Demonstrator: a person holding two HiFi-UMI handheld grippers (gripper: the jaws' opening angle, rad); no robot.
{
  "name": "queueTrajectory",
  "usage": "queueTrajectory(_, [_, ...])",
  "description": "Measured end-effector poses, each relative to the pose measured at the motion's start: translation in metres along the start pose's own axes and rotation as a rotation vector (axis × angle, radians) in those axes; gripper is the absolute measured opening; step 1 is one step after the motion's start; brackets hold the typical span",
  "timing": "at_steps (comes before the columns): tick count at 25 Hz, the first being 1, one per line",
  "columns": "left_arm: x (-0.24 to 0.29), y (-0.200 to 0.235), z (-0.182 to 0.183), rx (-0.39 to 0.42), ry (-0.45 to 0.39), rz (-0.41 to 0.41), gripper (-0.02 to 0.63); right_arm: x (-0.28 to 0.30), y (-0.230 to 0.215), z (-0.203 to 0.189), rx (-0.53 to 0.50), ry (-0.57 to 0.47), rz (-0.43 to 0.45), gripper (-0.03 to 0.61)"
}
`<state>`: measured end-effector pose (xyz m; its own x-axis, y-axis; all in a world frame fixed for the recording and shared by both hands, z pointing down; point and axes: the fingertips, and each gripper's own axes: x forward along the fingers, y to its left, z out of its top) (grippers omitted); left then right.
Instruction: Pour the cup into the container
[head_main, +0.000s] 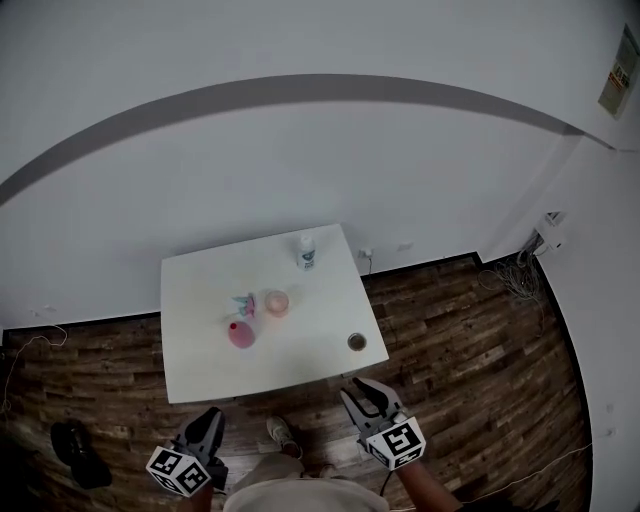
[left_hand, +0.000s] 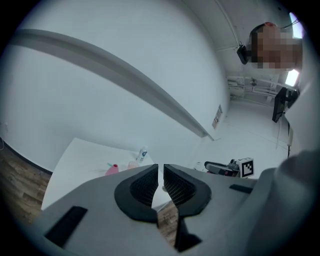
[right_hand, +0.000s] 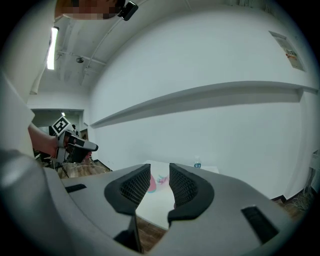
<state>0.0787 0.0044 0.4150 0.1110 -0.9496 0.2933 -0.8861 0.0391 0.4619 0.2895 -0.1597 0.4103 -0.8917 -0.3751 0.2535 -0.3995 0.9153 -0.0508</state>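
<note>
Centrally, a white table (head_main: 200, 350) stands on a dark wood floor (head_main: 470, 340). Both grippers hang short of its near edge, well apart from everything on it. The left gripper (head_main: 211, 414) has its jaws all but closed on nothing, and the right gripper (head_main: 362, 388) has its jaws slightly parted, also empty. Mid-table sits a pale, see-through pinkish container (head_main: 277, 302). A smaller bright pink cup (head_main: 241, 334) stands near it, toward the near left.
</note>
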Motion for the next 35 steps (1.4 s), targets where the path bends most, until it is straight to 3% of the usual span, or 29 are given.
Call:
queueTrajectory(13, [0.039,0.087,0.048,0.045,-0.007,-0.046,0.046,0.106,0.001,0.027,-0.046,0.017,-0.021,0.103])
queueTrajectory(23, [0.067,0.094,0.055,0.047,-0.001,-0.088,0.046,0.152,-0.002,0.024,-0.051,0.054,0.02,0.126])
queueTrajectory(31, [0.083,0.106,0.063,0.064,0.009,-0.036,0.046,0.189,-0.01,0.014,-0.091,0.105,0.103,0.149])
queueTrajectory(35, [0.096,0.114,0.066,0.046,0.012,0.018,0.046,0.212,-0.02,0.01,-0.158,0.136,0.158,0.164])
